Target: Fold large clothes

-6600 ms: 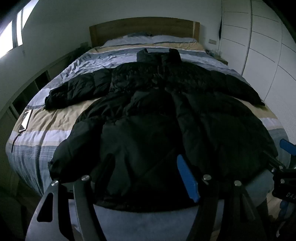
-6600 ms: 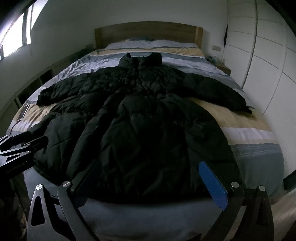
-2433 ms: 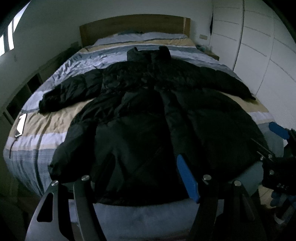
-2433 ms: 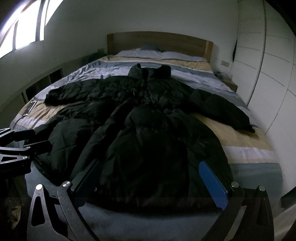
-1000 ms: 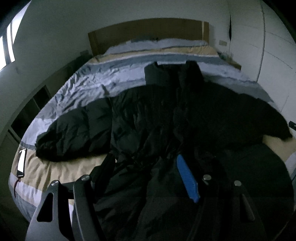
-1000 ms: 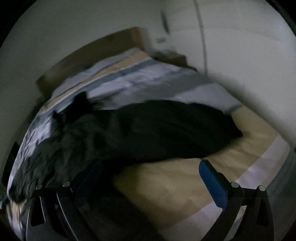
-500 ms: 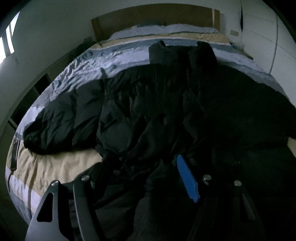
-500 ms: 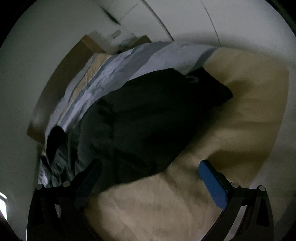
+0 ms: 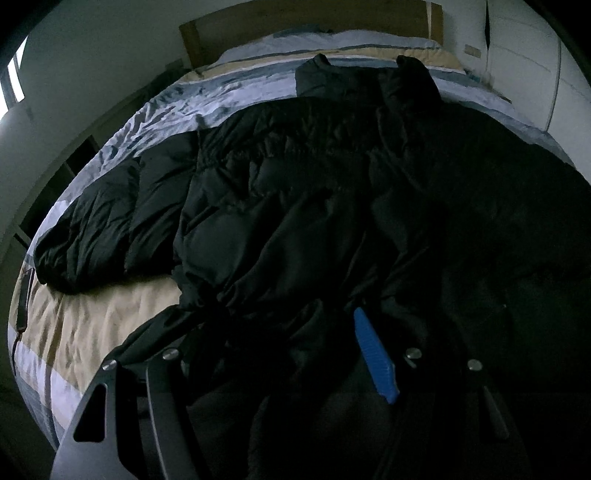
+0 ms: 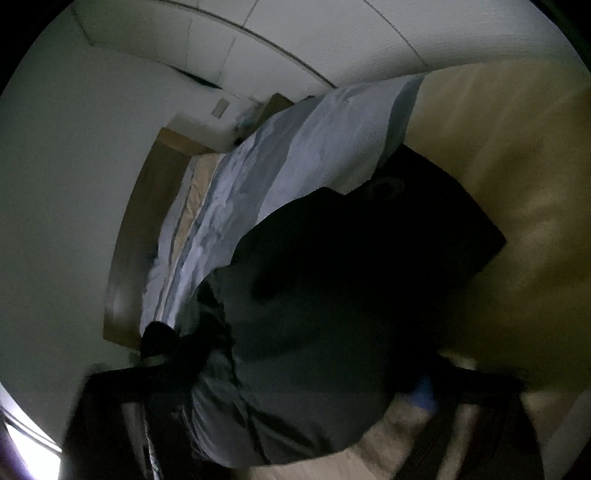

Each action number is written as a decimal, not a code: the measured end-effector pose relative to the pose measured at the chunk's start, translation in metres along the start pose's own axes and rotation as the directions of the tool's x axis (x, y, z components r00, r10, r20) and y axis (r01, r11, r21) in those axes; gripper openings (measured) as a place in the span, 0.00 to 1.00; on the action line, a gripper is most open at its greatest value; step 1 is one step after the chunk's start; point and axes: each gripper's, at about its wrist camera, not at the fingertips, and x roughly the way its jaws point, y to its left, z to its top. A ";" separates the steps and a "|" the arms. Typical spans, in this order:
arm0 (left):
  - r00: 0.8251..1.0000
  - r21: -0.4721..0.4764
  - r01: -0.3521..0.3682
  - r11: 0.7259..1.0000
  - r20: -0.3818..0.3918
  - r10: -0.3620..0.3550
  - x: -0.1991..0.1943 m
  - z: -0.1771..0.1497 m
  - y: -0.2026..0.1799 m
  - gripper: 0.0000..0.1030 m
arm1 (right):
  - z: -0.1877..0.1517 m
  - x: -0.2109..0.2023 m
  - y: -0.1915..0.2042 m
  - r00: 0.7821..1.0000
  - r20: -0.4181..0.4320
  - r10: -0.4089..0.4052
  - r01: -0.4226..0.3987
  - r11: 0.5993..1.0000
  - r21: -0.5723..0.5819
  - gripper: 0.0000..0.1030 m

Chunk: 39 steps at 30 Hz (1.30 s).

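Coat (image 9: 295, 206): lying spread on bed (image 9: 85, 325), collar toward headboard (image 9: 295, 22), long axis running away from both grippers. Left gripper (image 9: 280, 354): hovering over the waist, jaws standing apart, nothing clamped. Right gripper (image 10: 295, 424): jaws closing around the sleeve (image 10: 351, 277); contact probably not made, pads blurred and dark.

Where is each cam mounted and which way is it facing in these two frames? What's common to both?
Left wrist: on the left claw, aimed up the bed toward the headboard, over the black puffer coat; both fingers show, coat fabric between them.
Right wrist: on the right claw, rolled sideways, facing one coat sleeve; blurred fingers show, jaws closing around the sleeve.
Shared: coat, bed, headboard, white wardrobe.
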 end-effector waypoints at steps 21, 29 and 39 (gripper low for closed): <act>0.998 -0.031 0.044 0.999 0.041 -0.043 -0.035 -0.002 0.019 0.66 | -0.035 -0.048 0.169 0.983 -0.016 0.185 -0.177 0.904 -0.389 0.15; 0.997 -0.066 0.024 0.998 0.079 -0.019 -0.068 -0.009 0.043 0.66 | -0.099 -0.070 0.246 0.965 -0.122 0.231 -0.260 0.801 -0.539 0.15; 0.993 -0.108 0.050 0.993 0.108 -0.038 -0.097 -0.028 0.073 0.66 | -0.205 -0.068 0.281 0.946 -0.281 0.163 -0.313 0.689 -0.654 0.18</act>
